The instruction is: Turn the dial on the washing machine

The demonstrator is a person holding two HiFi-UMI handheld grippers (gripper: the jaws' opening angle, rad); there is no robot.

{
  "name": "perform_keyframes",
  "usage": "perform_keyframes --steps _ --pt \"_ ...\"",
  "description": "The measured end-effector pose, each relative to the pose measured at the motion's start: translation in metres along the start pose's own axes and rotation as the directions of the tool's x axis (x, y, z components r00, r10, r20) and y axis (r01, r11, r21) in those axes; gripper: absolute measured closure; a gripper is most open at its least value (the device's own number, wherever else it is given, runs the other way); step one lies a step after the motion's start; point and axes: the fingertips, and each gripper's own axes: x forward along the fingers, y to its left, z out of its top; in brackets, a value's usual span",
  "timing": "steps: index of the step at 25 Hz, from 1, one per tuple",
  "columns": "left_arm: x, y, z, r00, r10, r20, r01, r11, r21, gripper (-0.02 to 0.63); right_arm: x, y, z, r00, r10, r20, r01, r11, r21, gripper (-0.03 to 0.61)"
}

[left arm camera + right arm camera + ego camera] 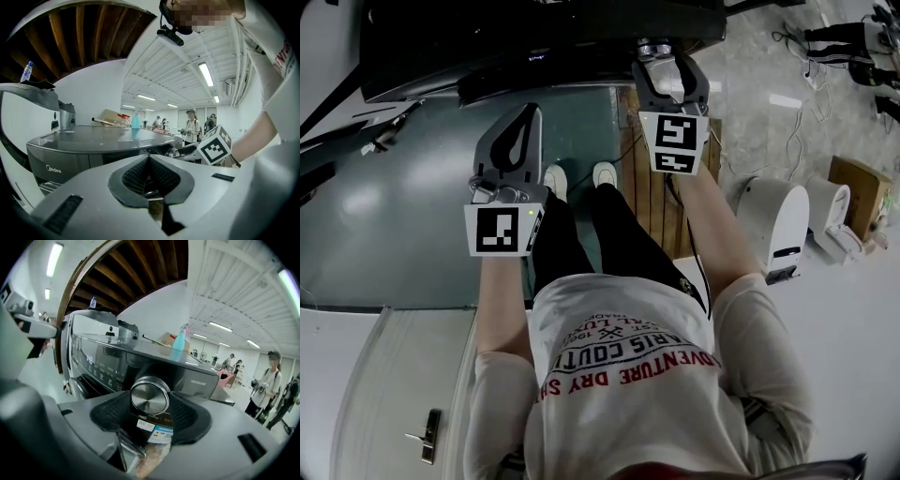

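Sitting between right fingers (190, 417), seemingly gripped: dial (150, 397)

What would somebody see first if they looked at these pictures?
Probably the shiny silver dial on the front of the dark washing machine, gripped between the jaws of the right gripper. Next comes the left gripper, shut and empty, held out to the left in the head view.

The washing machine (101, 359) stands before me. Its dial (150, 396), at the right end of the front panel, sits gripped between my right gripper's (671, 58) jaws. My left gripper (528, 112) hangs to the left, apart from the panel. A spray bottle (178, 341) stands on the machine's top.
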Motion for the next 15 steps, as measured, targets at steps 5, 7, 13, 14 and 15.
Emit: perform_keyframes --steps 5,7,13,14,15 --pt "0.003 -0.002 0.0 1.0 0.004 0.005 -0.004 1.0 -0.003 0.598 0.001 -0.007 -0.006 0.999 0.048 0.017 -0.05 0.986 0.159 0.301" --pt "0.003 -0.004 0.002 1.0 0.002 0.002 -0.002 1.0 -0.003 0.598 0.001 -0.008 -0.006 0.998 0.058 0.023 -0.061 0.978 0.201 0.301" --pt "0.006 -0.01 0.008 1.0 -0.009 -0.008 0.009 1.0 -0.004 0.598 0.001 0.0 -0.006 0.997 0.081 -0.001 -0.081 0.992 0.094 0.291" --pt "0.006 -0.01 0.009 1.0 -0.012 -0.006 0.012 1.0 -0.006 0.598 -0.001 0.005 -0.005 0.996 0.087 -0.008 -0.087 0.995 0.045 0.276" --pt "0.006 -0.011 0.009 1.0 -0.015 -0.005 0.015 1.0 -0.007 0.598 -0.003 0.008 -0.004 0.996 0.088 -0.009 -0.088 0.996 -0.001 0.265"
